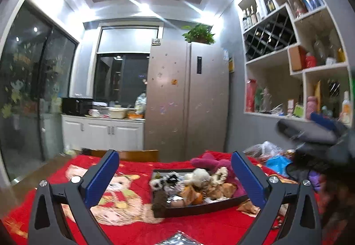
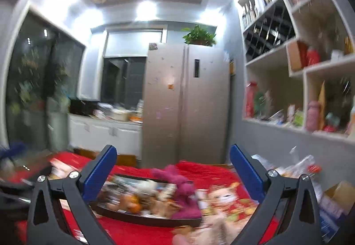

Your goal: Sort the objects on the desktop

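A dark tray (image 1: pixel 199 209) heaped with several small plush toys (image 1: pixel 195 180) sits on a red cartoon-print tablecloth (image 1: pixel 124 229). A magenta plush (image 1: pixel 208 160) leans on its far rim. My left gripper (image 1: pixel 174 153) is held level above the table's near side, open wide with nothing between its blue pads (image 1: pixel 102 176). My right gripper (image 2: pixel 173 149) is also open and empty, and shows as a dark blur at the right of the left wrist view (image 1: pixel 310 136). The right wrist view is blurred; the tray (image 2: pixel 150 220) and magenta plush (image 2: pixel 184 191) lie low between its fingers.
A wooden chair back (image 1: pixel 126 154) stands at the table's far edge, with a fridge (image 1: pixel 188 98) behind it. Wall shelves (image 1: pixel 297 63) fill the right side. Plastic bags (image 1: pixel 266 149) and a blue item (image 1: pixel 277 163) crowd the table's right end. A silver packet (image 1: pixel 177 239) lies at the near edge.
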Motion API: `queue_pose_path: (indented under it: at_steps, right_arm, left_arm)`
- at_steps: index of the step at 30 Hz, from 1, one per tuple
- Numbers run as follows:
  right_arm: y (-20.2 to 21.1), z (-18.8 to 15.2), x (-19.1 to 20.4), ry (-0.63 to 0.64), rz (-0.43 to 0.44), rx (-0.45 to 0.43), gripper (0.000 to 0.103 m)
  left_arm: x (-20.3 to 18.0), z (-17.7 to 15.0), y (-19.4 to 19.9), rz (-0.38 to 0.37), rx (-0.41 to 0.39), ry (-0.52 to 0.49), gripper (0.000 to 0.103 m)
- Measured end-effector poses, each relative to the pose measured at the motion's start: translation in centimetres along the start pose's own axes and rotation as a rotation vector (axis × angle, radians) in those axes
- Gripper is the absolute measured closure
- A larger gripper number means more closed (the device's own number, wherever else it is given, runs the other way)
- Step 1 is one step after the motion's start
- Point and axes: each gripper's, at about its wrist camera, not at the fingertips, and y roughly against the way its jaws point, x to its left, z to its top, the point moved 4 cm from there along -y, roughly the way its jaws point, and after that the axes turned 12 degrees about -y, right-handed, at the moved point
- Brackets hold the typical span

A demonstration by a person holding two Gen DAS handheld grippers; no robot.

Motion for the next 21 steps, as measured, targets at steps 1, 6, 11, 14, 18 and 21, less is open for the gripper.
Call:
queue_pose_path:
  at_steps: [1, 6, 11, 14, 18, 21]
  right_arm:
    - [-0.8, -1.4, 0.0, -0.001, -0.006, 0.01, 0.0]
    - [-4.2, -7.7, -1.5, -0.145, 0.077, 0.136, 0.0]
    - [-5.1, -11.9, -2.8, -0.091, -0.033, 0.177, 0.0]
    - [-6.4, -13.7, -2.7, -0.134, 0.017, 0.282, 0.0]
    - [-6.5, -15.0, -1.1, -0.063, 0.062, 0.308, 0.0]
    - [-5.5, -14.9, -0.6, -0.039, 0.084, 0.268, 0.0]
  left_arm:
    - [0.1, -0.9, -0.4, -0.012, 0.012, 0.011, 0.0]
    - [0.1, -4.9, -2.0, 0.034, 0.101, 0.017, 0.0]
    - [0.6, -7.0, -3.2, 0.078, 0.153, 0.073, 0.0]
    - [-0.2, -7.6, -3.3, 0.106, 0.163, -0.003, 0.0]
    - [-1.6, -8.8, -3.7, 0.111, 0.199, -0.075, 0.0]
    - [-1.5, -9.1, -4.3, 0.126, 0.232, -0.073, 0.0]
